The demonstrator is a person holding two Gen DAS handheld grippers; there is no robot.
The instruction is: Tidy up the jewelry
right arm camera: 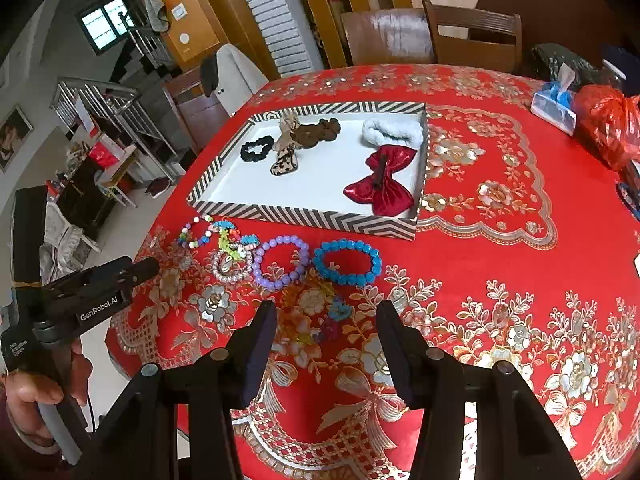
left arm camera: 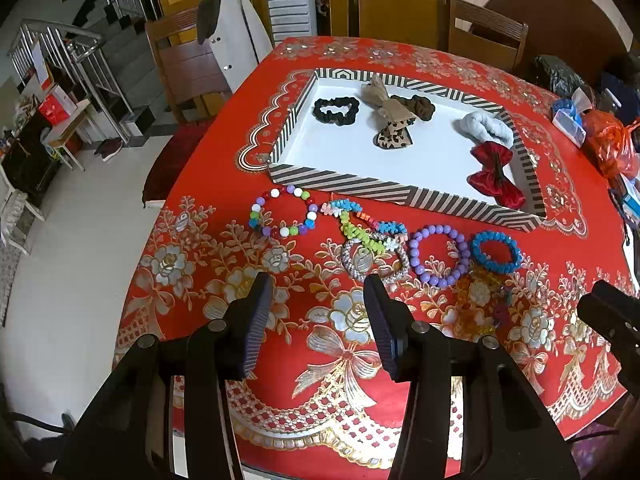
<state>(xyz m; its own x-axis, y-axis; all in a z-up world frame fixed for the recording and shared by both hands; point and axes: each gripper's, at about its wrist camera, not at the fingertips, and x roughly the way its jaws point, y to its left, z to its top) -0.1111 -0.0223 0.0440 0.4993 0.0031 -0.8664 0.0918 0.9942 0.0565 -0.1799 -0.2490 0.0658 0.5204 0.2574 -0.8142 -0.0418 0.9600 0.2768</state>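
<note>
Striped tray (left arm camera: 344, 184) with white floor, resting on desk: holds black scrunchie (left arm camera: 335, 110), beige-and-leopard fabric tie (left arm camera: 388, 120), brown scrunchie (left arm camera: 416, 106), pale grey fluffy band (left arm camera: 486, 128), red velvet bow (left arm camera: 494, 178) in near right corner.

Bracelets on desk just in front of tray, in a row, none inside it: multicolour bead bracelet (left arm camera: 280, 212); chip-bead strand (left arm camera: 360, 226) overlapping pearly woven bracelet (left arm camera: 374, 258); purple bead bracelet (left arm camera: 440, 254); blue bead bracelet (left arm camera: 496, 251). Translucent orange piece (left arm camera: 478, 308) nearer the claws, hard to make out.

Left claw (left arm camera: 318, 312): open, empty, above desk short of the bracelets. Right claw (right arm camera: 326, 332): open, empty, likewise short of the row.

Desk (right arm camera: 500, 280): red cloth with gold floral print. Far right: tissue pack (right arm camera: 554, 102), red plastic bag (right arm camera: 608, 124).

Room: wooden chairs (right arm camera: 472, 36), coat (left arm camera: 236, 36) over one chair, staircase with metal railing (left arm camera: 64, 52), pale floor.
</note>
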